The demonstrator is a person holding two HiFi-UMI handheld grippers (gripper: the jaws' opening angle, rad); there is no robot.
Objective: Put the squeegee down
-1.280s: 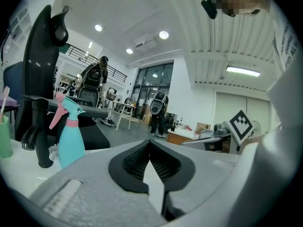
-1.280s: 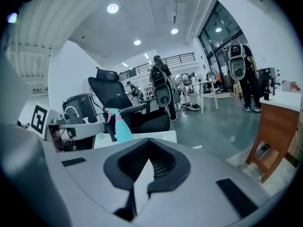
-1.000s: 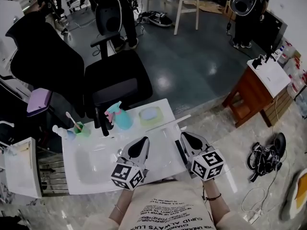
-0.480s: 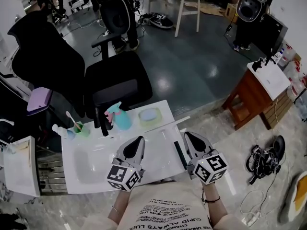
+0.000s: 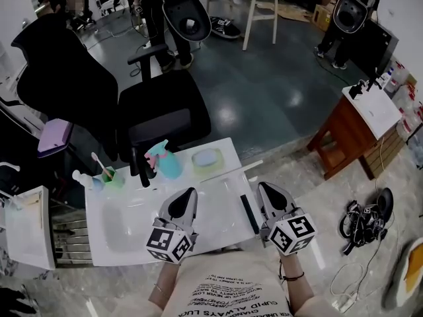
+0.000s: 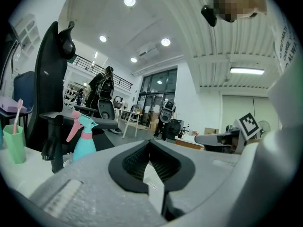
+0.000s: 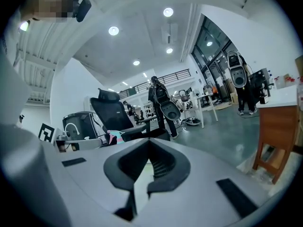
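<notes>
The squeegee [image 5: 248, 213] lies flat on the white table [image 5: 225, 149] as a dark strip. It sits between the two grippers, just beside the right gripper [image 5: 265, 185], and neither holds it. The right gripper's jaws are together with nothing between them, and it hangs over the table's near right part. The left gripper [image 5: 188, 192] is over the middle of the table, its jaws also closed on nothing. Further back on the table stand a teal spray bottle [image 5: 166, 161] with a pink trigger and a green cup [image 5: 113, 176] holding a toothbrush. A pale round dish [image 5: 207, 158] sits to the bottle's right. A black office chair [image 5: 158, 114] stands behind the table.
</notes>
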